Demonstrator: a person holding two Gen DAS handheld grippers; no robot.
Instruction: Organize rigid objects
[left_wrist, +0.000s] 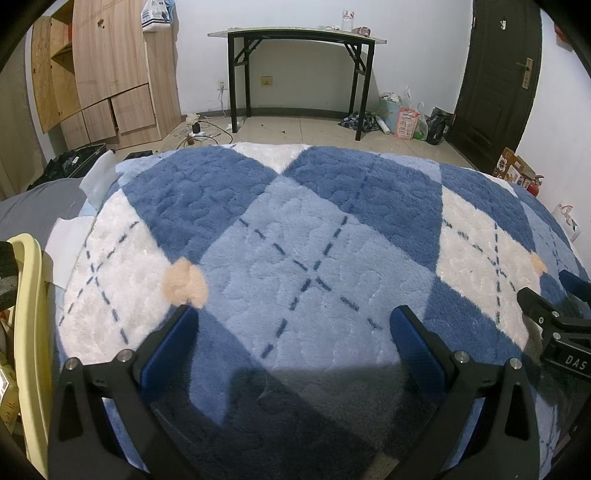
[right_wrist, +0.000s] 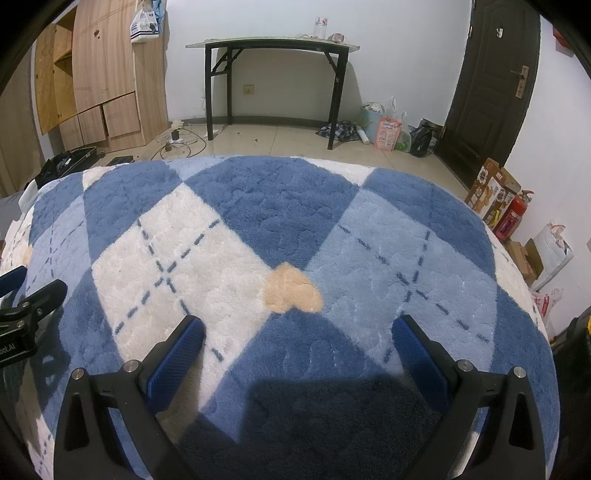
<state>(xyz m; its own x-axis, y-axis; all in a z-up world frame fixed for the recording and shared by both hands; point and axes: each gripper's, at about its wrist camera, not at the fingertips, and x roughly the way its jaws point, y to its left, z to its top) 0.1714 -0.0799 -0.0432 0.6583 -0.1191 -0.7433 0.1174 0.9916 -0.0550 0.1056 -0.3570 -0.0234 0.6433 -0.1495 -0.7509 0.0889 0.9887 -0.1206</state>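
Blanket (left_wrist: 303, 258), blue-and-white argyle fleece, lies under both tools with no rigid object that I can make out on it, my left gripper (left_wrist: 295, 325) and right gripper (right_wrist: 299, 328) both spread wide and empty above it, black folding table (right_wrist: 273, 44) beyond its far edge.

Blue argyle blanket (left_wrist: 295, 240), black table (left_wrist: 236, 74)

The fleece shows dark blue, pale blue and cream diamonds crossed by dashed navy lines, with peach hearts (right_wrist: 293, 288); gripper pads (right_wrist: 177, 358) are blue.
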